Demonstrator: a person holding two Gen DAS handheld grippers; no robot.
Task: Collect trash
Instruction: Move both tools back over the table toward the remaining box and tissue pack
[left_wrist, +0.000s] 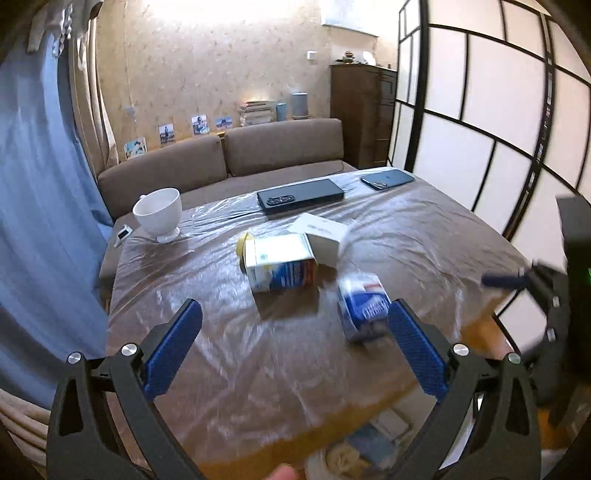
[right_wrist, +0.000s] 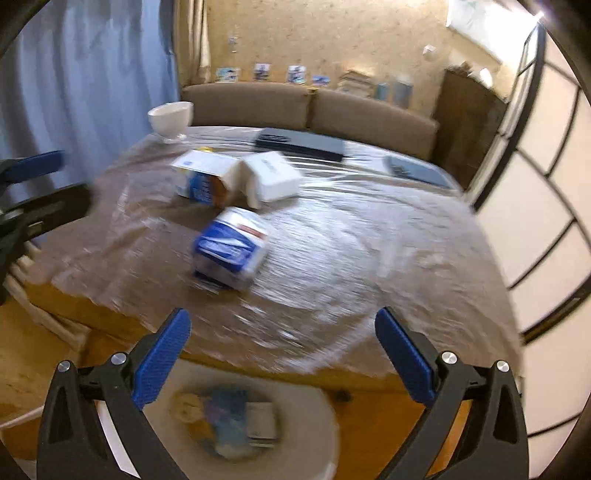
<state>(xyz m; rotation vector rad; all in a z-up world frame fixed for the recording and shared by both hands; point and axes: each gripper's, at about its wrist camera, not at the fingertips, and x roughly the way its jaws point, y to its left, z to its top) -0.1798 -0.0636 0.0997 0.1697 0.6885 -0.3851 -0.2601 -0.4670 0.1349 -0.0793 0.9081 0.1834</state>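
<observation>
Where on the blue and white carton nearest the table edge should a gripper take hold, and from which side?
Grip the blue and white carton across its two long flat faces, coming down from above on the near side. It lies tipped over on the plastic-covered table, apart from the other boxes, so both faces look free.

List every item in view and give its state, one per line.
Left gripper: open, empty.
Right gripper: open, empty.
Blue carton: on its side, alone.
Blue-orange carton: on its side, touching white box.
White box: closed.
Cup: upright.
Bin: open, trash inside.
</observation>
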